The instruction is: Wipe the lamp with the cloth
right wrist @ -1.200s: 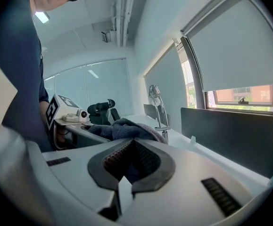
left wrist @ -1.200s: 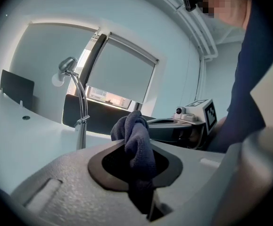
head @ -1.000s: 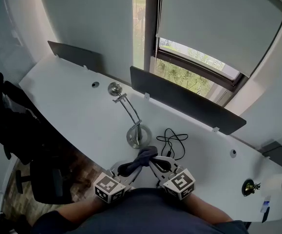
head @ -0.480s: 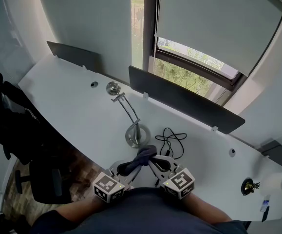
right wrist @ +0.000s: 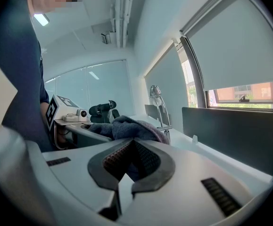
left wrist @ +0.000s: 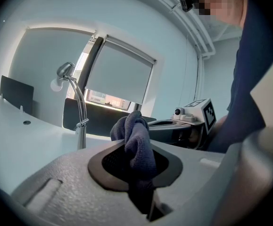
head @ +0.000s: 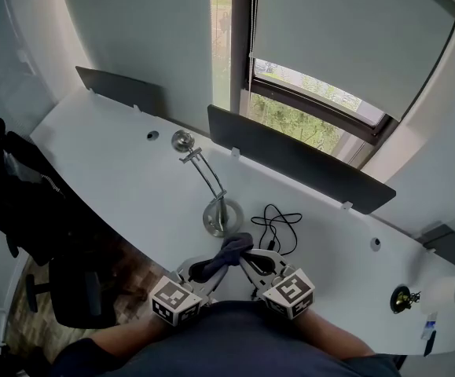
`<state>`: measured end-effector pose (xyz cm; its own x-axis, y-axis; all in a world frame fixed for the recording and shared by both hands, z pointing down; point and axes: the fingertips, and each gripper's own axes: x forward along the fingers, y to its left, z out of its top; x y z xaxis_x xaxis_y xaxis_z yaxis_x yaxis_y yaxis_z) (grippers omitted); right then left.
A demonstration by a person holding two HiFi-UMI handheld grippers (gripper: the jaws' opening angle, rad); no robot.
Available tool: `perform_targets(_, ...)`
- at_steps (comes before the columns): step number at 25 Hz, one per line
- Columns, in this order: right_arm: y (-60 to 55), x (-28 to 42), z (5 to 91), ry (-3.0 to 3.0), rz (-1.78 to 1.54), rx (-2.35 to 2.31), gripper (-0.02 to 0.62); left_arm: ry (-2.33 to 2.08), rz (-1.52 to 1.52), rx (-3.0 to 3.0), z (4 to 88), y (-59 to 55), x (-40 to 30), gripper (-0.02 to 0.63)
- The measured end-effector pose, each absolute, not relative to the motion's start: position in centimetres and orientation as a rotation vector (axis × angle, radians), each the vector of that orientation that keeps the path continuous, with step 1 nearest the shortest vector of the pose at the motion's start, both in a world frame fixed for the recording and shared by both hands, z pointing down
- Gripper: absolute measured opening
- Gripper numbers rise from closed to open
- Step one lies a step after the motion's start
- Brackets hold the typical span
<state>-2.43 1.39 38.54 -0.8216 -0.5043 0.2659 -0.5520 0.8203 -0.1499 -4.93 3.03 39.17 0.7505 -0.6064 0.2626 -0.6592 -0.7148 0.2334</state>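
Pinching one end of the dark cloth [left wrist: 135, 131], the left gripper [left wrist: 132, 166] is holding its jaws closed on the fabric, so a bunched fold is standing up out of the pads, ready to serve as a wiping wad. The right gripper [right wrist: 129, 161] is facing it with its jaws drawn together too, and it appears to be nipping the cloth's other end, which is lying heaped just past its tips. The two are sharing the cloth slackly rather than stretching it, probably to gather it before it goes to the metal. Both are hanging close to the person's body at the near edge of the white desk [head: 109, 155], tips pointing toward each other, with the cloth bridging the gap.

Just beyond the cloth, the lamp [head: 211, 181] is standing on its round base, its thin chrome arm leaning away to the left toward a small round head. Nothing is touching it, so the wiping is, by this reading, not yet under way. The base is sitting nearest and is looking like the easiest first target. The slender arm is likely to sway under sideways pressure, which is arguing for light strokes. A black cable [head: 278, 228] is lying looped just right of the base, apart from the cloth.
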Motion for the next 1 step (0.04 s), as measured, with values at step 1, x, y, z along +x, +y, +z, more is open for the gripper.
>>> perform_targets(1, 1.44, -2.46, 38.55, -2.789, 0.326, 0.818, 0.009, -0.981, 0.24, 2.638, 39.16, 3.09, -4.94, 0.063)
